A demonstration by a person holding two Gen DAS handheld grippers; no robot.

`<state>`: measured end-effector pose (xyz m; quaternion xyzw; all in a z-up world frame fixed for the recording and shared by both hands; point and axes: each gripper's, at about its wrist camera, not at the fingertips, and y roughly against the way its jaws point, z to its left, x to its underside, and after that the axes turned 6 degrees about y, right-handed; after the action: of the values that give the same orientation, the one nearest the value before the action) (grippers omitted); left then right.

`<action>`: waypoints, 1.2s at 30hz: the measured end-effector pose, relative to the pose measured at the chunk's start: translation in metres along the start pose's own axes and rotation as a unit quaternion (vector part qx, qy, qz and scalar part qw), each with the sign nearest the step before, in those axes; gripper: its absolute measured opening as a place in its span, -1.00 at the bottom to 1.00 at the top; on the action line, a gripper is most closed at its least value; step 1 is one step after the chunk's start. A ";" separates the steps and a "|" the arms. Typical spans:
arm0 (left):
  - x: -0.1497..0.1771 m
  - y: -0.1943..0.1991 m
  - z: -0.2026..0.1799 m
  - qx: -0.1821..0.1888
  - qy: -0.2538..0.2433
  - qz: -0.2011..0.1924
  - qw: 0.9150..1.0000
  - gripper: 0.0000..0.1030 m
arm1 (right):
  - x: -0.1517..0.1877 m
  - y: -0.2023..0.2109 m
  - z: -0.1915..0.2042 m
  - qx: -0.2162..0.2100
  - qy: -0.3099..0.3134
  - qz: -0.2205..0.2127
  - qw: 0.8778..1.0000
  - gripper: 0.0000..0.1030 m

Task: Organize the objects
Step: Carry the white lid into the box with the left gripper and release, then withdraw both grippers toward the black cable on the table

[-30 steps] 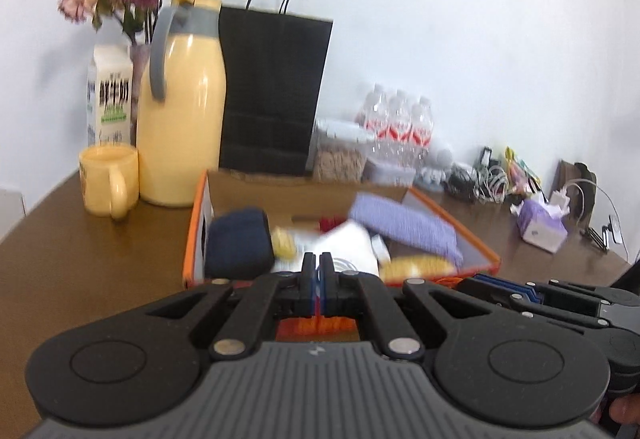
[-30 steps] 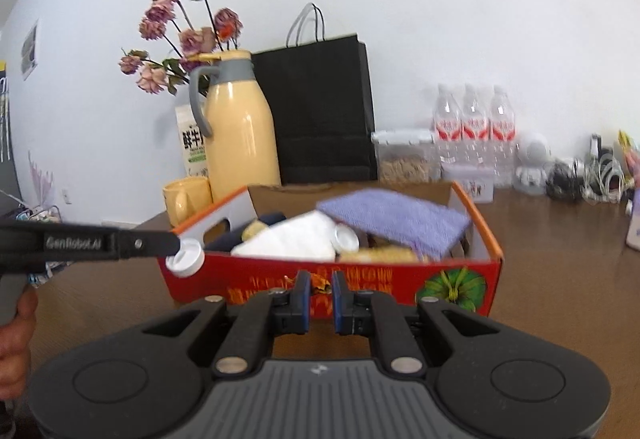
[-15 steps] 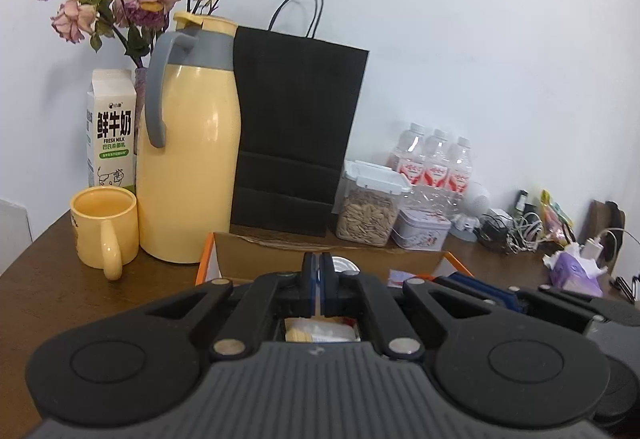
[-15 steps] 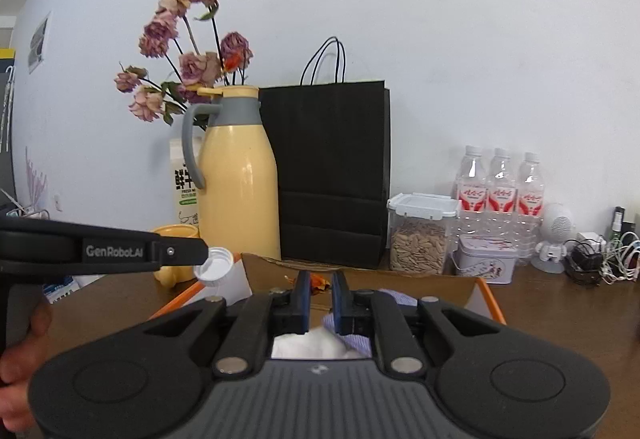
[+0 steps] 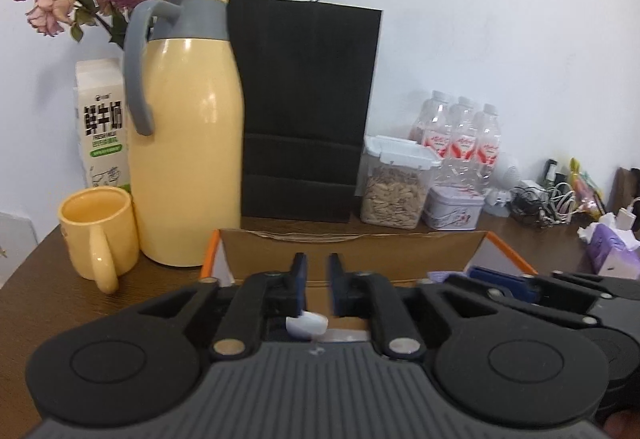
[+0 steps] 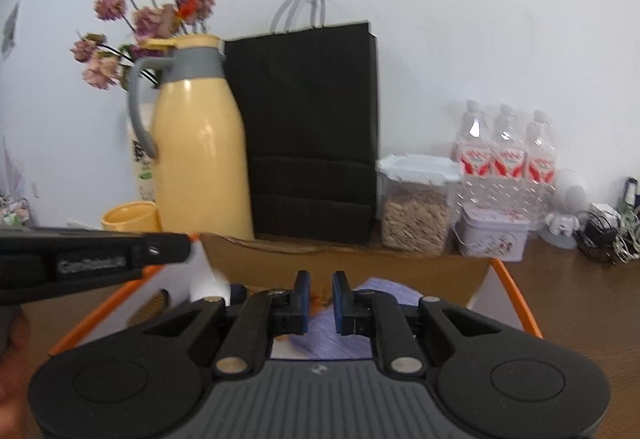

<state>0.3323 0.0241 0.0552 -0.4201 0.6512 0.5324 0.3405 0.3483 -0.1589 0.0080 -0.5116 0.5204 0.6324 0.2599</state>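
Observation:
An orange-rimmed cardboard box [image 5: 352,239] sits on the brown table; it also shows in the right wrist view [image 6: 516,291]. My left gripper [image 5: 317,275] hangs over the box, slightly open, with a small white cap [image 5: 307,323] loose below its fingers. In the right wrist view that cap [image 6: 208,285] is a white blur under the left gripper's arm [image 6: 92,263]. My right gripper [image 6: 319,295] is slightly open and empty over a purple cloth [image 6: 380,289] in the box.
Behind the box stand a yellow thermos jug [image 5: 188,159], a yellow mug [image 5: 98,231], a milk carton [image 5: 102,119], a black paper bag [image 5: 308,111], a seed jar [image 5: 394,187], a tin [image 5: 454,209], water bottles [image 5: 460,135] and cables [image 5: 548,199].
My left gripper was shut on the white cap; it has opened and the cap has dropped below the fingers. Both grippers have moved forward over the box.

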 end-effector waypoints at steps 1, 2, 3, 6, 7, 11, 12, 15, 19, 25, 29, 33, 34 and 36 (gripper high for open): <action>0.000 0.000 0.001 -0.005 0.001 -0.002 1.000 0.05 | 0.001 0.000 -0.002 0.002 -0.001 0.005 1.000 -0.52; 0.000 0.001 0.002 -0.011 0.000 -0.007 1.000 0.44 | 0.003 0.000 -0.004 0.007 -0.003 0.008 1.000 -0.27; 0.000 0.003 0.002 -0.017 -0.001 -0.013 1.000 0.60 | 0.004 0.001 -0.005 0.014 -0.002 0.008 1.000 -0.15; 0.000 0.009 0.001 -0.027 -0.005 -0.027 0.999 1.00 | 0.006 0.007 -0.010 0.026 -0.002 0.004 1.000 0.43; 0.001 0.011 0.001 -0.031 -0.005 -0.033 0.999 1.00 | 0.006 0.010 -0.011 0.030 -0.002 0.001 1.000 0.75; 0.000 0.015 0.000 -0.037 -0.009 -0.036 0.999 1.00 | 0.006 0.020 -0.013 0.041 0.000 -0.009 0.999 1.00; 0.001 0.015 0.000 -0.038 -0.010 -0.036 0.999 1.00 | 0.006 0.022 -0.014 0.041 -0.001 -0.010 0.999 1.00; 0.002 0.018 -0.001 -0.041 -0.012 -0.036 0.998 1.00 | 0.006 0.026 -0.014 0.041 0.003 -0.010 0.999 1.00; 0.003 0.024 0.000 -0.045 -0.013 -0.039 0.998 1.00 | 0.006 0.032 -0.011 0.037 0.008 -0.011 0.999 1.00; 0.008 0.043 0.001 -0.051 -0.013 -0.044 0.998 1.00 | 0.008 0.047 -0.005 0.033 0.020 -0.015 0.999 1.00; 0.013 0.060 0.003 -0.049 -0.017 -0.048 0.997 1.00 | 0.013 0.060 0.002 0.032 0.037 -0.013 0.999 1.00; 0.020 0.075 0.007 -0.053 -0.020 -0.045 0.997 1.00 | 0.021 0.074 0.011 0.032 0.061 -0.008 0.998 1.00; 0.023 0.078 0.008 -0.055 -0.022 -0.042 0.997 1.00 | 0.024 0.078 0.014 0.031 0.067 -0.005 0.997 1.00; 0.028 0.085 0.010 -0.060 -0.027 -0.036 0.997 1.00 | 0.030 0.087 0.018 0.030 0.077 -0.001 0.997 1.00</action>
<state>0.2432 0.0355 0.0627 -0.4485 0.5930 0.5691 0.3511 0.2569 -0.1764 0.0136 -0.5509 0.5570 0.5755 0.2345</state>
